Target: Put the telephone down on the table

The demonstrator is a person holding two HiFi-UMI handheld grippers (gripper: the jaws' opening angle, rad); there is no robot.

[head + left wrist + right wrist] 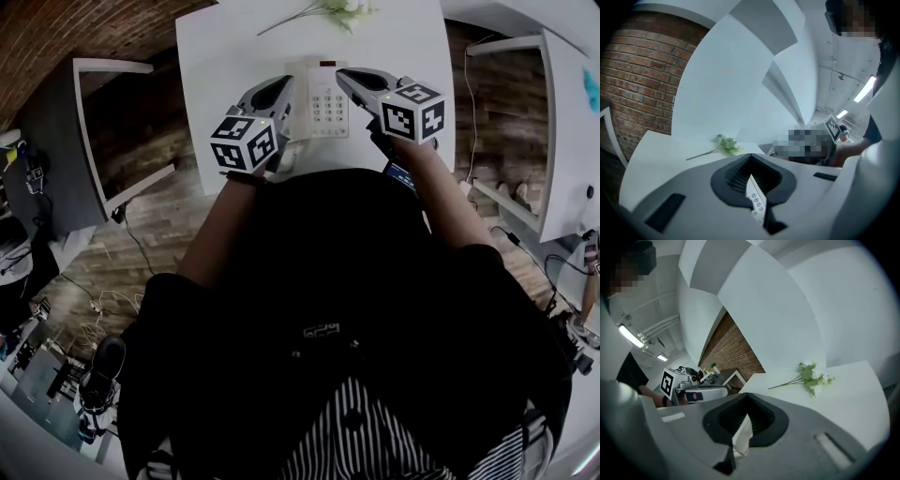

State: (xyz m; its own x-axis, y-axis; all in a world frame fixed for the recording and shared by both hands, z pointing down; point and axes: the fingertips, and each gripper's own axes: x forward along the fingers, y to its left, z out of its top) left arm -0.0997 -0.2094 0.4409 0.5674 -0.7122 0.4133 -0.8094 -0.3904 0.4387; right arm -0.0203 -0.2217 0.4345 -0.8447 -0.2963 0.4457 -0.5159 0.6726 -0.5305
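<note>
Two grips carry the telephone (323,101) just above the counter (225,56), near its front edge. The left gripper (283,89) has its fingers (270,94) clenched on the left side, and the right gripper (349,80) grasps the right side. Lower both together and level, releasing only once it rests flat.

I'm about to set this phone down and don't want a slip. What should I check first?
1. Left hand-held gripper shut on the white push-button telephone's edge: ok.
2. Right hand-held gripper shut on its other edge: ok.
3. White table bare around the telephone: ok.
4. Green flower sprig lies apart at the far edge: ok.
5. Gap between telephone and table: cannot tell.
</note>
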